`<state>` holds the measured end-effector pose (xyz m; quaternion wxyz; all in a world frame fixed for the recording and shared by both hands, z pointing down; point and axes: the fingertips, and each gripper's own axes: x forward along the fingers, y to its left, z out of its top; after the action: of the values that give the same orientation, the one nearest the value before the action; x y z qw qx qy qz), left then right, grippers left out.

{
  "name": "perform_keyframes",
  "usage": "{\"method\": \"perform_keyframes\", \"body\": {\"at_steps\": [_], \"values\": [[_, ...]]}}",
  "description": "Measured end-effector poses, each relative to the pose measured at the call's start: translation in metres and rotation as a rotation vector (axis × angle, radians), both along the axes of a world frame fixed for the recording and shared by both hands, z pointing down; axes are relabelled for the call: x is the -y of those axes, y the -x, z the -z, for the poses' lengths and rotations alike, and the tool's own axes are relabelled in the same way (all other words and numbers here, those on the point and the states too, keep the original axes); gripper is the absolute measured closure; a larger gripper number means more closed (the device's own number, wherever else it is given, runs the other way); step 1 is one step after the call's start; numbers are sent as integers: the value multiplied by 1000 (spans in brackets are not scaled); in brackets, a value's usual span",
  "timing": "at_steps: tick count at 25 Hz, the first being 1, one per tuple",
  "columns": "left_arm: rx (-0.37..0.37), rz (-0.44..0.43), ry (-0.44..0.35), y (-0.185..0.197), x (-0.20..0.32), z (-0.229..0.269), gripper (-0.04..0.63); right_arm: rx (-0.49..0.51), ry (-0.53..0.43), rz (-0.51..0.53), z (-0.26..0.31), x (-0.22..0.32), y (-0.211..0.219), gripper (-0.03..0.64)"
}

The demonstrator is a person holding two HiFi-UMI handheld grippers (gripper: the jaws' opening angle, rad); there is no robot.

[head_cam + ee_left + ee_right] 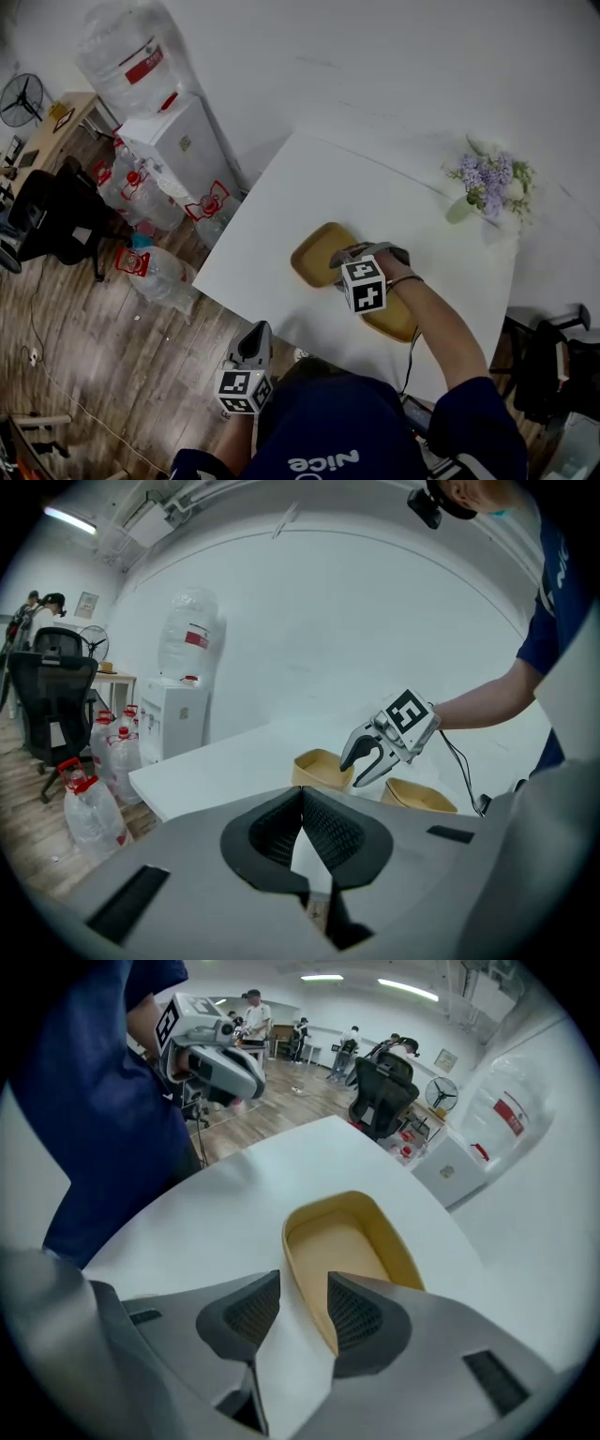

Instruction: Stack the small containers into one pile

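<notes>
Right gripper [302, 1281] jaws spread, one either side of the rim of a tan container [342, 1241] near the table's [281, 202] near edge. Second container [398, 322] just beside it, partly under the forearm. Left gripper [302, 797] jaws pressed together, empty, off the table's near edge; flower vase [487, 183] at far right corner, well apart.

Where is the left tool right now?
Head view, lower left: the left tool hangs off the white table's near edge, apart from the nearest tan container.

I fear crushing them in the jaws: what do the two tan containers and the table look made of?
Far container and near container: probably moulded pulp or thin plastic, matte tan, thin-walled, with rounded corners. Table: smooth white, faintly sheened, perhaps laminate; the pictures leave it open.
</notes>
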<state>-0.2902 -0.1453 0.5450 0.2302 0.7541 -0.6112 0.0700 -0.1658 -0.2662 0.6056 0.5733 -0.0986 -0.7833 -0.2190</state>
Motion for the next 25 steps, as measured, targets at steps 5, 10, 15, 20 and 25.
{"method": "perform_keyframes", "body": {"at_steps": [5, 10, 15, 20, 25], "values": [[-4, 7, 8, 12, 3, -3, 577, -71, -10, 45, -20, 4, 1, 441], [-5, 20, 2, 25, 3, -3, 577, -112, -26, 76, -33, 7, 3, 442], [-22, 16, -28, 31, 6, 5, 577, -127, -41, 100, -35, 13, 4, 483], [-23, 0, -41, 31, 11, 7, 577, -144, -69, 107, -34, 14, 7, 555], [-24, -17, -30, 31, 9, 5, 577, -68, -109, 41, -21, 16, 21, 563]]}}
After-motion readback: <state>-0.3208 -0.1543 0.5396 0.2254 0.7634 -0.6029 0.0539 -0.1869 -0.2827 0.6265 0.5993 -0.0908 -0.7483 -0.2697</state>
